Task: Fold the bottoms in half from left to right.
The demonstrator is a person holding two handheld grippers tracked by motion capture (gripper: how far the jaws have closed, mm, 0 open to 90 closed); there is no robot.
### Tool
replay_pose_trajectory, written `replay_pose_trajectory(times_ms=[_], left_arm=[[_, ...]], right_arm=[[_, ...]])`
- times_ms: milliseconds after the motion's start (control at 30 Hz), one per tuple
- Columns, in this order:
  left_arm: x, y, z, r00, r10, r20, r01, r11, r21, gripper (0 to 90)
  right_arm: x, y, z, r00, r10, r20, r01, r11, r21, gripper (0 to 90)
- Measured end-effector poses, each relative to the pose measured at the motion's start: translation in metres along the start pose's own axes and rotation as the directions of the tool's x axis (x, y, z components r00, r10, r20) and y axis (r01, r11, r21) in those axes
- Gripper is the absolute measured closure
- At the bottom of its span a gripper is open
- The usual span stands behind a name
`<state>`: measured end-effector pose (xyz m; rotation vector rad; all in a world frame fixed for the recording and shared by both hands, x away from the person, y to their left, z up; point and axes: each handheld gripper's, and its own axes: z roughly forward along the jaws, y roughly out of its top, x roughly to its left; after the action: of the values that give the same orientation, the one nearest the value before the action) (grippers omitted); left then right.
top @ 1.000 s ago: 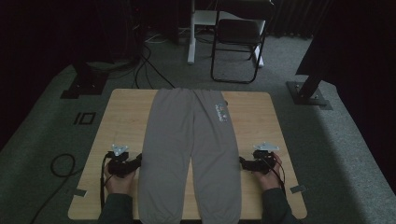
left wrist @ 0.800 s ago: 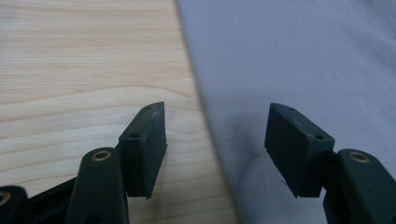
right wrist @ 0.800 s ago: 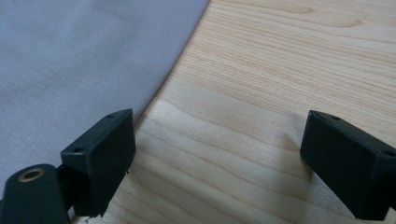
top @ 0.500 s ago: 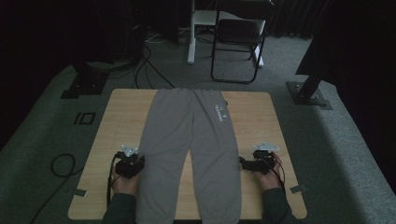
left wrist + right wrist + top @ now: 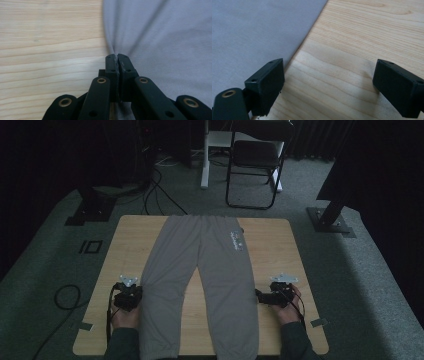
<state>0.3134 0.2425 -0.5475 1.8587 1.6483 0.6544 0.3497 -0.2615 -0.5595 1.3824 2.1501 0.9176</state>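
Grey sweatpants (image 5: 200, 270) lie flat on the wooden table (image 5: 270, 245), waistband at the far side, legs toward me. My left gripper (image 5: 134, 296) sits at the outer edge of the left leg. In the left gripper view its jaws (image 5: 117, 56) have just been closing and are now shut on a pinch of the grey fabric (image 5: 162, 37), which puckers at the tips. My right gripper (image 5: 258, 296) rests beside the outer edge of the right leg. Its jaws (image 5: 329, 72) stand open over bare wood, with the fabric edge (image 5: 249, 32) by one fingertip.
A black folding chair (image 5: 252, 160) and a white desk leg stand behind the table. Dark stand bases (image 5: 330, 220) sit on the carpet at both far corners. Cables trail over the floor at the left. Bare wood shows on either side of the pants.
My left gripper has shifted right onto the edge of the left pant leg and closed on the fabric. The right gripper has stayed where it was.
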Motion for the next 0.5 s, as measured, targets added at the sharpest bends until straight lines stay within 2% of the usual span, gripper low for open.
replay_pose_trajectory(times_ms=[100, 167, 333, 433, 467, 500], left_arm=[[-0.006, 0.002, -0.002, 0.9994, 0.009, 0.034, -0.008, 0.9998, -0.019, 88.6], [-0.013, 0.004, -0.003, 0.9982, 0.036, 0.049, -0.034, 0.9988, -0.036, 88.6], [-0.025, 0.009, -0.006, 0.994, 0.071, 0.083, -0.066, 0.9956, -0.067, 88.6], [-0.028, 0.011, -0.009, 0.992, 0.073, 0.104, -0.064, 0.9944, -0.084, 88.6], [-0.029, 0.011, -0.01, 0.9913, 0.078, 0.106, -0.068, 0.9938, -0.088, 88.6], [-0.03, 0.011, -0.01, 0.991, 0.083, 0.105, -0.074, 0.9932, -0.09, 88.6]], right_arm=[[0.001, -0.001, -0.001, 1.0, -0.004, -0.005, 0.004, 1.0, 0.001, 10.3], [0.002, -0.001, -0.001, 0.9999, -0.007, -0.008, 0.007, 1.0, 0.001, 10.3], [0.007, -0.002, -0.002, 0.9999, -0.011, -0.011, 0.011, 1.0, 0.001, 10.7], [0.013, -0.002, -0.004, 0.9999, -0.011, -0.011, 0.011, 1.0, 0.008, 14.7], [0.016, -0.002, -0.007, 0.9999, -0.007, 0.009, 0.007, 1.0, 0.012, 18.7], [0.021, -0.001, -0.011, 0.9987, -0.019, 0.048, 0.019, 1.0, -0.007, 20.8]])
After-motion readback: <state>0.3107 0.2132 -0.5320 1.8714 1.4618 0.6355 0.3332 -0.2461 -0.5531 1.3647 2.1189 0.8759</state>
